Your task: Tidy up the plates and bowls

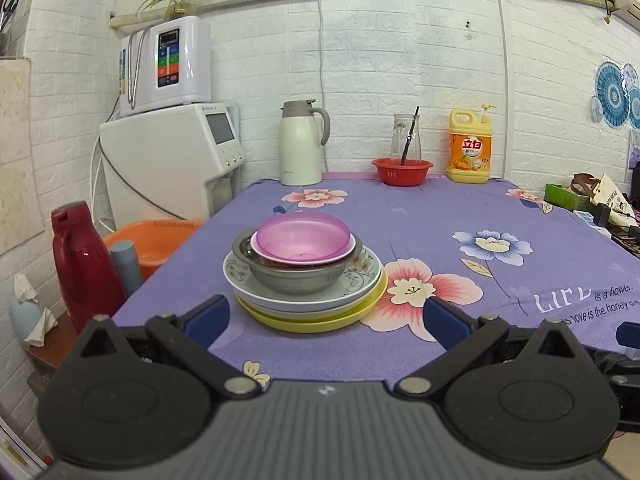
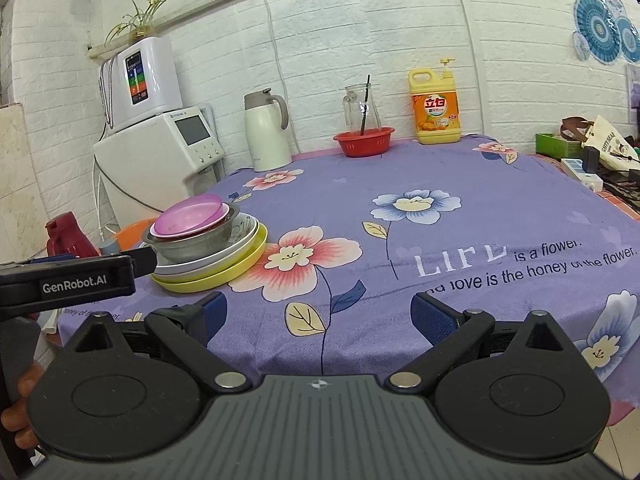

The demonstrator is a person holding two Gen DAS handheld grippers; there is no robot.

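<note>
A stack stands on the purple flowered tablecloth (image 1: 440,216): a pink plastic bowl (image 1: 302,236) on top, a white bowl under it, a steel bowl (image 1: 296,276), white patterned plates (image 1: 360,276) and a yellow plate (image 1: 320,322) at the bottom. My left gripper (image 1: 326,318) is open and empty just in front of the stack. In the right wrist view the stack (image 2: 208,240) is at the left, with the left gripper's body (image 2: 68,278) beside it. My right gripper (image 2: 320,316) is open and empty over the near table edge.
At the back stand a cream thermos jug (image 1: 300,144), a red basket (image 1: 402,170) with a glass jug, and a yellow detergent bottle (image 1: 470,148). White appliances (image 1: 172,152), a red flask (image 1: 82,264) and an orange basin (image 1: 156,240) are left of the table. Bags and boxes (image 2: 588,148) lie right.
</note>
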